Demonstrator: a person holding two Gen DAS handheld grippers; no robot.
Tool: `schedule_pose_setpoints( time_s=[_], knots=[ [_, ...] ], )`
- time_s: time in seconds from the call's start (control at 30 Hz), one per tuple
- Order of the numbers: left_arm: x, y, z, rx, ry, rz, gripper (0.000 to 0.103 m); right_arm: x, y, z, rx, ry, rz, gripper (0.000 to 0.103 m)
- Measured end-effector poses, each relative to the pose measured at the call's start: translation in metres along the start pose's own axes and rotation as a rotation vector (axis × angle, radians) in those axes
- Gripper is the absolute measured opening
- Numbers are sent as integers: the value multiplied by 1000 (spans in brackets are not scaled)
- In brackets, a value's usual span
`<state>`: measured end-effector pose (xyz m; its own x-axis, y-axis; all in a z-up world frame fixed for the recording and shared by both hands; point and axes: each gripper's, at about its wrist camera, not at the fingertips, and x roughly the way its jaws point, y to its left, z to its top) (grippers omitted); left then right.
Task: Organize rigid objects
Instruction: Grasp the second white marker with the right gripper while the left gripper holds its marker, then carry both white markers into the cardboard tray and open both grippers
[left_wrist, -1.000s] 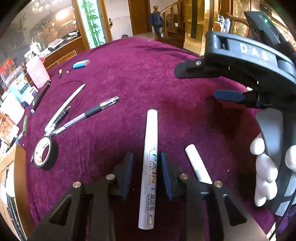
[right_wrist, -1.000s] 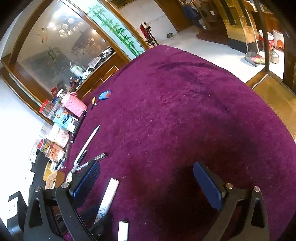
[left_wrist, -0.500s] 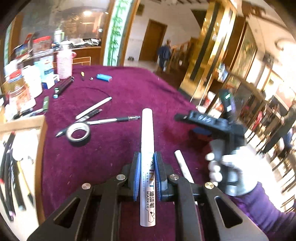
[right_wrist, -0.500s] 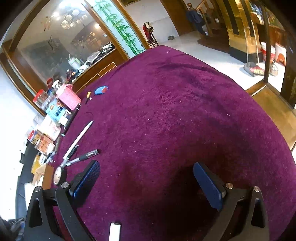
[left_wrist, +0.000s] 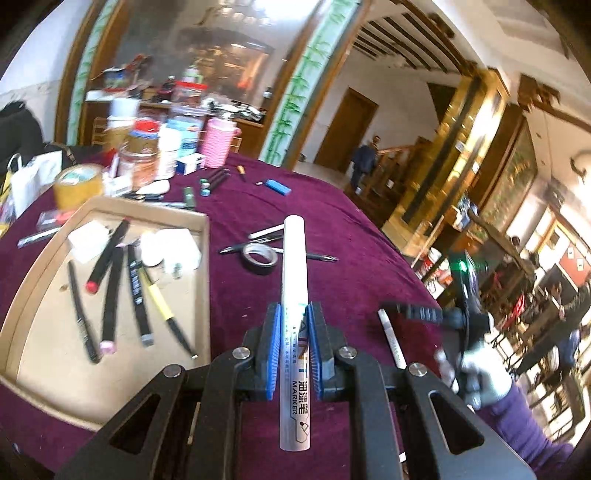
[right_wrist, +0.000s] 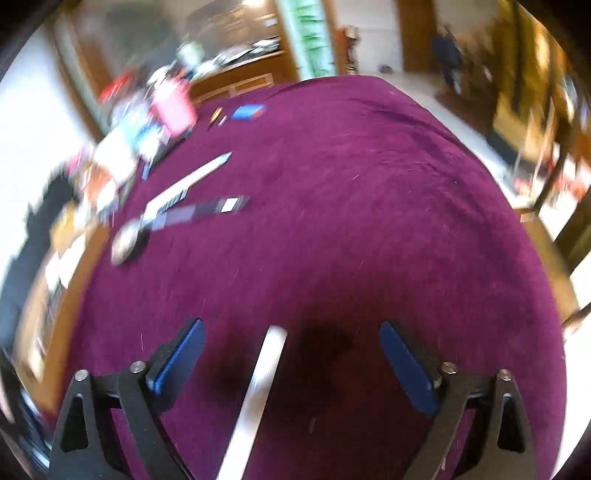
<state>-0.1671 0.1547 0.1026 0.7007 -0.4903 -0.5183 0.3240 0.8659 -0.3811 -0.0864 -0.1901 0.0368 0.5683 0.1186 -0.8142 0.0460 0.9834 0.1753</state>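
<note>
My left gripper is shut on a white paint marker and holds it above the purple cloth, to the right of a cardboard tray that holds several pens and markers. My right gripper is open. A second white marker lies on the cloth between its fingers; it also shows in the left wrist view, with the right gripper over it. The right wrist view is blurred.
A roll of black tape, several pens and a blue lighter lie on the cloth beyond the marker. Jars, a tape roll and a pink cup crowd the far left. The table edge drops off at the right.
My left gripper closed on the paint marker, lifted it and swung left toward the tray. My right gripper shifted left so the second marker now lies between its open fingers.
</note>
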Motion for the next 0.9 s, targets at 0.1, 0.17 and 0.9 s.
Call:
schedule_pose_setpoints(
  time_s=[0.1, 0.17, 0.9],
  knots=[
    [-2, 12, -3, -33, 4, 3, 14, 2, 19, -20, -40, 67, 5, 72],
    [-5, 15, -6, -37, 1, 6, 14, 1, 27, -27, -80, 44, -55, 66],
    [-23, 152, -1, -249, 31, 330, 14, -43, 131, -5, -73, -41, 482, 14]
  ],
)
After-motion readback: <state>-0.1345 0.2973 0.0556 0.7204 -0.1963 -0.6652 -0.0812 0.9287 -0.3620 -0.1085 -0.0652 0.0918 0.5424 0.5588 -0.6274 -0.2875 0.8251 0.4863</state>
